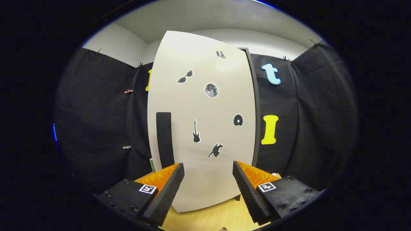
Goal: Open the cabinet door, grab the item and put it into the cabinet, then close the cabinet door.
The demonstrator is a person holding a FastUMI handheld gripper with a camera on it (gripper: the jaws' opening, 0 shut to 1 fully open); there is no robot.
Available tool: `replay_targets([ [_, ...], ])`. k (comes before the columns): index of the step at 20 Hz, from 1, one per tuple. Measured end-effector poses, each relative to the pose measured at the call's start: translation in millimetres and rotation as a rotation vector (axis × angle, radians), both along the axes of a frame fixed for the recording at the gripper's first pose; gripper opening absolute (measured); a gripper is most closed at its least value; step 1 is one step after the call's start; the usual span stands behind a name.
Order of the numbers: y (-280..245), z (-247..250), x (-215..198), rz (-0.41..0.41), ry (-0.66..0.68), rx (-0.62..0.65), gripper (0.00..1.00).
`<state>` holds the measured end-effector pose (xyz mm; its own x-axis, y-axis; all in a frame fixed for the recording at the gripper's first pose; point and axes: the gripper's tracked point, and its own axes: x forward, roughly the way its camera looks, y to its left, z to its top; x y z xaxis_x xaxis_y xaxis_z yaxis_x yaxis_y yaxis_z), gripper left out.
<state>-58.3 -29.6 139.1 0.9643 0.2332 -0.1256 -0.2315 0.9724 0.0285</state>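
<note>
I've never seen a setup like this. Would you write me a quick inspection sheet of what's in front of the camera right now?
Surface: pale wooden tabletop under and ahead of the gripper.
Job's things: white cabinet door, shut, with a dark vertical handle near its left edge and small stickers (guitar, cat, moon, sunglasses). The item to store: nothing seen for certain.
Clutter: a small object peeks out left of the cabinet; too little shows to name it.
Grippers: gripper faces the door, jaws apart and holding nothing.
Cables: nothing seen.
Surroundings: black cloth booth wall, with light walls and ceiling above.
</note>
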Motion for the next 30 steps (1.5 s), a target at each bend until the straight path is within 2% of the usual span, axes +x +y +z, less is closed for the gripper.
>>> replay_targets([
  [15, -52, -1, -29, -0.092, 0.054, -0.062, 0.98],
  [20, -48, 1, -36, -0.082, 0.057, -0.065, 0.98],
  [30, -58, 10, -35, -0.122, 0.041, -0.065, 0.98],
])
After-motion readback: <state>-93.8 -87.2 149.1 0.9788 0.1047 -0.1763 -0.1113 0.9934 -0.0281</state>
